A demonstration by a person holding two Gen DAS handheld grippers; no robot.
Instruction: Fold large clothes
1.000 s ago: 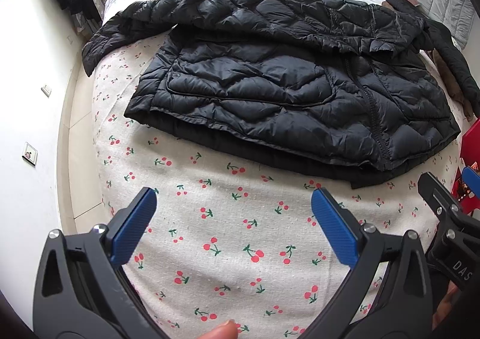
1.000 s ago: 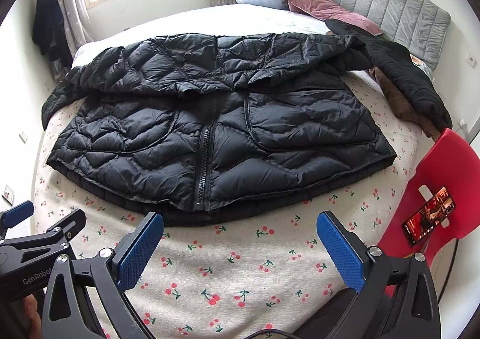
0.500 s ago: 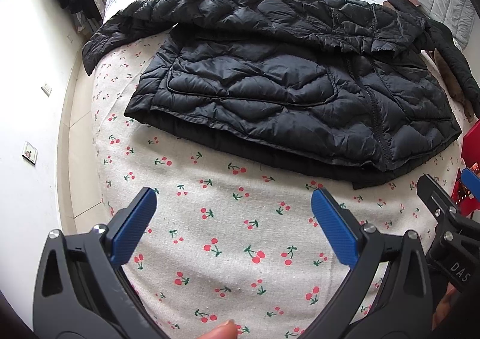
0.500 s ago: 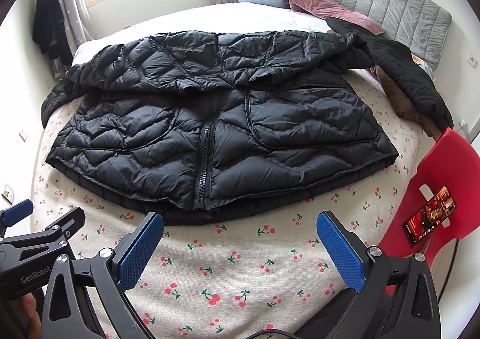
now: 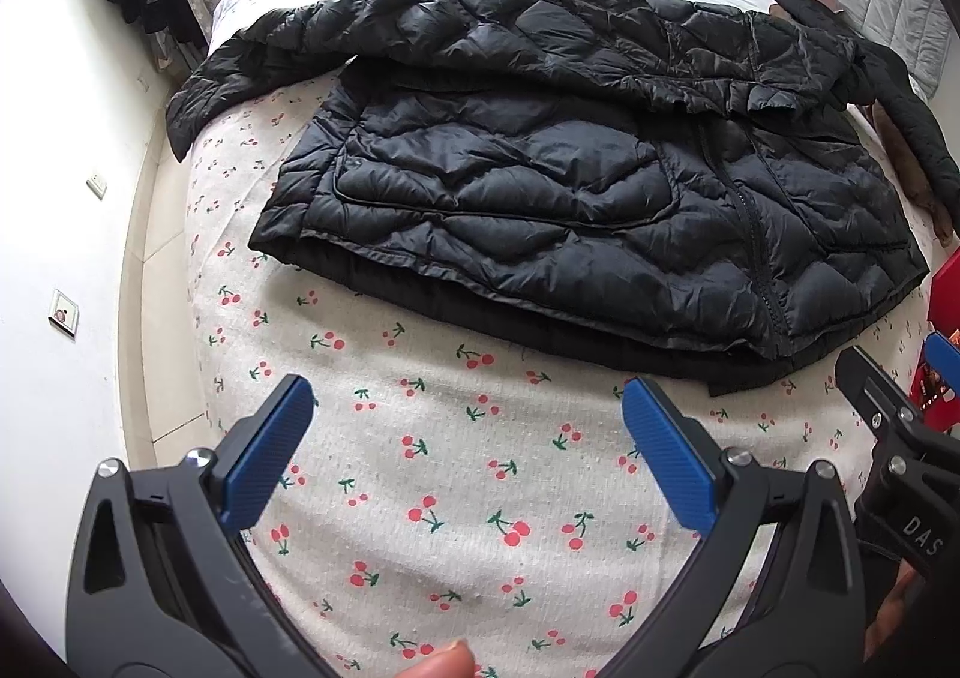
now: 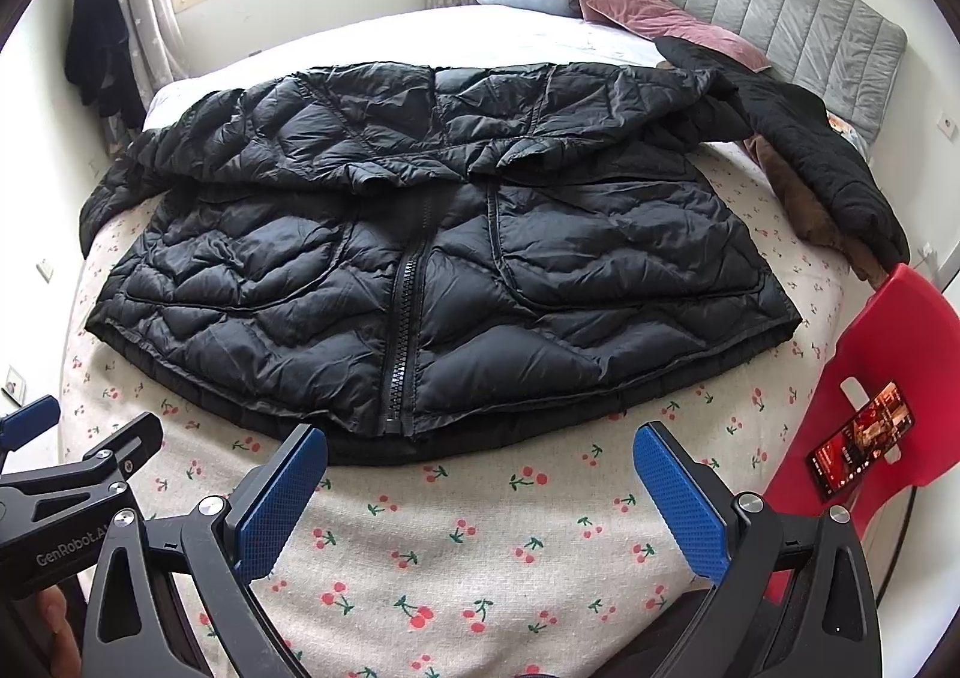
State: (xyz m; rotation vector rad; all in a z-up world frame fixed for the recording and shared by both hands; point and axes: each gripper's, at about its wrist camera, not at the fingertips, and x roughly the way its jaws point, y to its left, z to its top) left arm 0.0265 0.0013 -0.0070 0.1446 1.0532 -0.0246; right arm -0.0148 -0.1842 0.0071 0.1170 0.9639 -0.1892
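Grippers edged nearer jacket [image 6: 432,258] on cherry-print bedspread [image 6: 480,546].

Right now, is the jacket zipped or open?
Zipped: the jacket lies front up, its zipper closed to the hem; its top is folded over.

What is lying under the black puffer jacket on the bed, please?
The black puffer jacket lies on the cherry-print bedspread, which shows all along its near hem. Whether anything else sits beneath the jacket cannot be seen, since it covers that area.
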